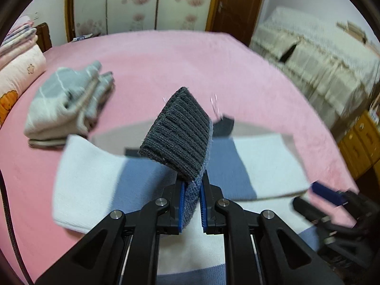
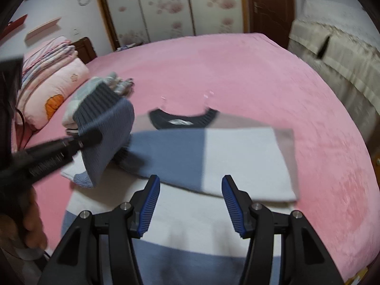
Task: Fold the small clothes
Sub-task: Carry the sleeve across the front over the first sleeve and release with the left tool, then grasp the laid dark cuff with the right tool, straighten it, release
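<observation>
A small knit sweater (image 2: 213, 156) in blue, white and beige blocks with a dark collar lies on the pink bed, its right sleeve folded across the body. It also shows in the left wrist view (image 1: 90, 173). My left gripper (image 1: 192, 182) is shut on the sweater's left sleeve (image 1: 178, 130), blue with a dark ribbed cuff, and holds it lifted above the body; it shows at the left of the right wrist view (image 2: 106, 128). My right gripper (image 2: 190, 190) is open and empty, just above the sweater's lower body.
A stack of folded grey-and-white clothes (image 1: 68, 102) lies at the left on the pink bedspread (image 2: 261, 76). Folded pink quilts (image 2: 52, 83) sit at the far left. A cream-covered sofa (image 1: 315, 54) stands to the right, wardrobe doors (image 2: 171, 7) behind the bed.
</observation>
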A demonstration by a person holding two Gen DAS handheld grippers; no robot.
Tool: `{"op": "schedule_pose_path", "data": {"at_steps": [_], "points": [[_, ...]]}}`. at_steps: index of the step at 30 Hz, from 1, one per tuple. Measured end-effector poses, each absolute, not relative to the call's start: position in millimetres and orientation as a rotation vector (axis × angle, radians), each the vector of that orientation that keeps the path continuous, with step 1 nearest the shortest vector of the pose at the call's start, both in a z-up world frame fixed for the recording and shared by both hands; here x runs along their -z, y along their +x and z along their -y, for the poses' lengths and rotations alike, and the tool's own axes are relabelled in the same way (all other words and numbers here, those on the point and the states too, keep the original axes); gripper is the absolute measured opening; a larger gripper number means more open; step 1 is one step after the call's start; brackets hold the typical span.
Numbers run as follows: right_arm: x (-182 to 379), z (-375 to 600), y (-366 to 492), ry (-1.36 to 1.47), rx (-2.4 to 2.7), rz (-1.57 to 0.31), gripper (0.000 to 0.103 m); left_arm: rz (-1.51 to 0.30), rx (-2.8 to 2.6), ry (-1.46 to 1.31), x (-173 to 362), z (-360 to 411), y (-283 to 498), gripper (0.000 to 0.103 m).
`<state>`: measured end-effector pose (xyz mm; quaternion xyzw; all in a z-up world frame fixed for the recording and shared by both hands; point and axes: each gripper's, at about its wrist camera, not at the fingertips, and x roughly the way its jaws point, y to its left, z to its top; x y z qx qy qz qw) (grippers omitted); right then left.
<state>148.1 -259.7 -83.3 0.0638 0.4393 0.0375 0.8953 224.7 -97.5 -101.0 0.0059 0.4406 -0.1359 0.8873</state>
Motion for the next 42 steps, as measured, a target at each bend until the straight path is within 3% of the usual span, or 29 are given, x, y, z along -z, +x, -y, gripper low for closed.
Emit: {"op": "schedule_pose_path", "data": {"at_steps": [7, 12, 27, 42], "points": [[107, 303, 138, 0.196, -0.032, -0.954, 0.054, -1.001, 0.267, 0.075, 150, 127, 225, 0.012], [117, 321, 134, 0.247, -0.028, -0.971, 0.055, -1.017, 0.299, 0.063, 154, 137, 216, 0.034], [118, 320, 135, 0.279, -0.09, -0.972, 0.054, -0.965, 0.29, 0.012, 123, 108, 168, 0.034], [140, 290, 173, 0.426, -0.216, -1.081, 0.057, -0.961, -0.084, -0.024, 146, -33, 153, 0.039]]}}
